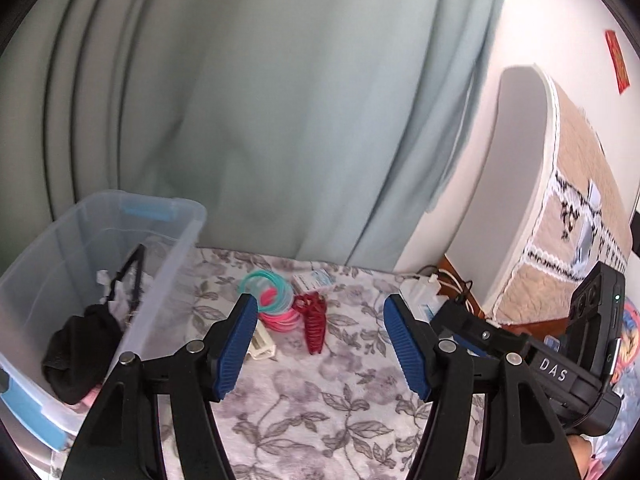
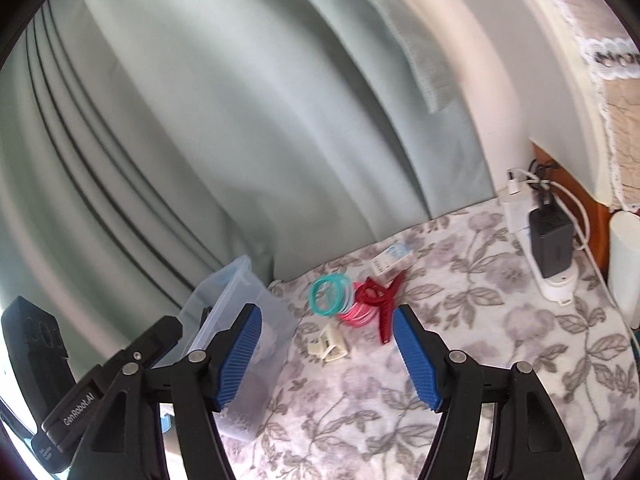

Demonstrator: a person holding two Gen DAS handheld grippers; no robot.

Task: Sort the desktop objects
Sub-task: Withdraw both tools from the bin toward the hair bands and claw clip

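Both my grippers hang over the floral tabletop (image 2: 460, 320), fingers spread wide, nothing held: left gripper (image 1: 320, 344), right gripper (image 2: 326, 354). Leftover items sit in a cluster near the curtain: red hair claw (image 2: 382, 304), teal and pink hair rings (image 2: 332, 294) touching it, cream clip (image 2: 330, 346) just beside, small box (image 2: 392, 261) behind. Clear bin (image 1: 100, 264) at left already holds dark stuff. Next pick is probably the red claw with my right gripper: line the fingers across its narrow body, come down straight, avoid snagging the rings, then drop it in the bin.
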